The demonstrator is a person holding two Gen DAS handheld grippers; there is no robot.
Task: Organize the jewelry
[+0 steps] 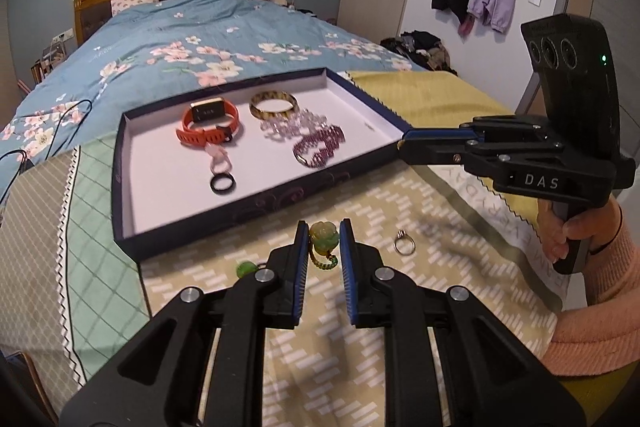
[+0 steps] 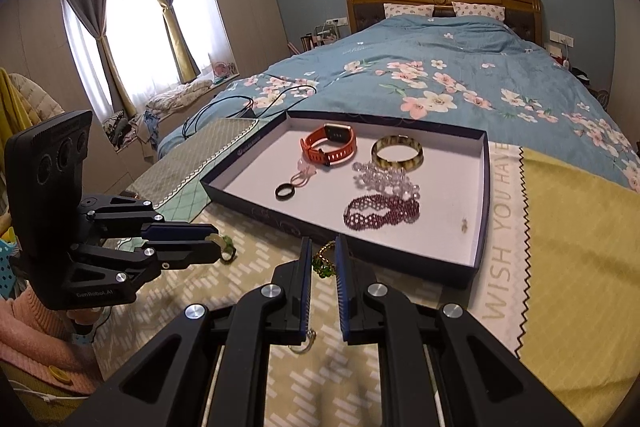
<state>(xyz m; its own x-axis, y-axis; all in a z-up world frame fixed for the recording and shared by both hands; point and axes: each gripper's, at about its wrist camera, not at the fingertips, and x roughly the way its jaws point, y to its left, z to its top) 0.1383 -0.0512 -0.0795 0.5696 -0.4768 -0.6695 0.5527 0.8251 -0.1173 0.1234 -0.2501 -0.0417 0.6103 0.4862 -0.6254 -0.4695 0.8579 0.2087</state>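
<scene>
Pinches a jade flower pendant (image 1: 325,239) in the left claw (image 1: 324,227), bottom centre of the left wrist view, with the pads pressed on both sides of the carving and a green beaded cord dangling beneath. Holds it clear of the patterned cloth on the worktop (image 1: 400,307), just short of the near wall of the shallow dark box (image 1: 248,211); judged a carry toward the white floor of that box, with the grip kept firm against a slip from the smooth stone.

Keeps the right claw (image 2: 323,241) clenched, right of centre in the left wrist view, tips near the box's right corner, perhaps to steady the light box during the drop. Shows a gold-and-green piece (image 2: 323,261) in the narrow slot between its fingers in the right wrist view; cannot tell whether gripped or merely lying on the cloth behind.

Groups like with like inside the box: orange watch (image 1: 208,125) and tortoiseshell bangle (image 1: 274,105) at the back, clear bead bracelet (image 1: 288,125) and purple beaded bracelet (image 1: 320,147) to the right, pink ring (image 1: 219,159) and black ring (image 1: 222,183) toward the front. Leaves the left half bare, likely room for the pendant.

Leaves a silver ring (image 1: 404,242) on the cloth, lower right of centre, and a green bead (image 1: 247,269) beside the left finger, both outside the box.
</scene>
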